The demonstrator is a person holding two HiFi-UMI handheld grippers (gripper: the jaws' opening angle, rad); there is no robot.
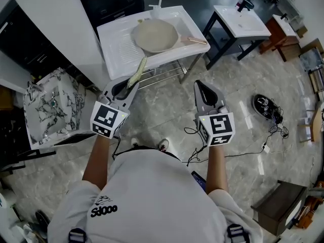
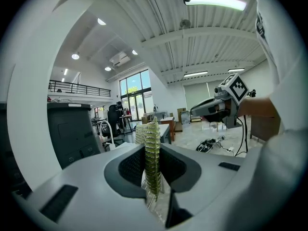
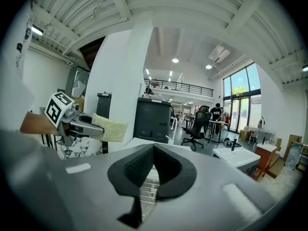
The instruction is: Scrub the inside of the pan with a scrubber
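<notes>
Left gripper [image 1: 127,88] clenched on scrubber [image 2: 152,158]: thin mesh pad, judged soft, light, floppy | right gripper [image 1: 201,85] closed, empty | pan [image 1: 154,35] lay upper centre in sink [image 1: 115,42]; rigid, best steadied at handle [image 1: 196,40]

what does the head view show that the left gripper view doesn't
Only the head view shows the pan lying in the white sink. Only the left gripper view shows, edge-on and close, the jaws pressed together on the scrubber, plus the ceiling lights overhead. Both show the scrubber held in the left gripper, and the right gripper beside it.
</notes>
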